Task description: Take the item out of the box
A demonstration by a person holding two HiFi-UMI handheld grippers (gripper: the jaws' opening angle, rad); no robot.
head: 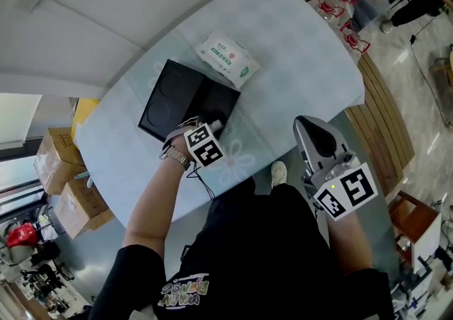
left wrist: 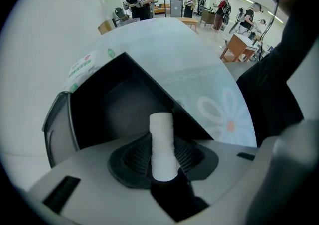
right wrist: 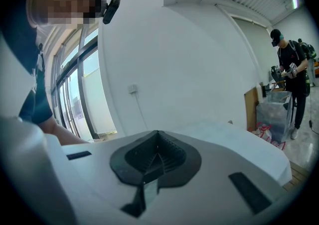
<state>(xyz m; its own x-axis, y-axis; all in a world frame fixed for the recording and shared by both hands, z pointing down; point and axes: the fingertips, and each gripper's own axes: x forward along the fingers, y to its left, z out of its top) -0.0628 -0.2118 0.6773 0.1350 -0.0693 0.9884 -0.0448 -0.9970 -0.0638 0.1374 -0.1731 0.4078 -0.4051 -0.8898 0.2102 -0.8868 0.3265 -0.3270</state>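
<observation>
The black box (head: 170, 95) lies open near the middle of the desk (head: 297, 64), which is oval and covered with a pale blue cloth printed with flowers. A white and green packet of wipes (head: 228, 59) sits at the box's 1 o'clock, its near edge on or against the box's far corner.

The left gripper (head: 212, 127) points straight down into the box at about its 5 o'clock corner. In the left gripper view its ribbed dark fingers (left wrist: 137, 154) are partly closed and clenched on a small white cylinder (left wrist: 162, 144), which stands upright between them, pressed from both sides, with its far end sticking out past the fingertips. The black wall and floor of the box fill the space behind the cylinder, so the item is in the fingers and within the box's outline. I cannot tell whether its lower end is off the box floor.

The right gripper (head: 306, 127) is held at about 4 o'clock from the box, well apart from it, beside the desk's near right edge and pointing roughly level. Its fingers (right wrist: 172, 157) are pressed together to a point with nothing between them, and they touch nothing.

Stacked cardboard cartons (head: 60, 170) stand on the floor at about 8 o'clock from the desk.
</observation>
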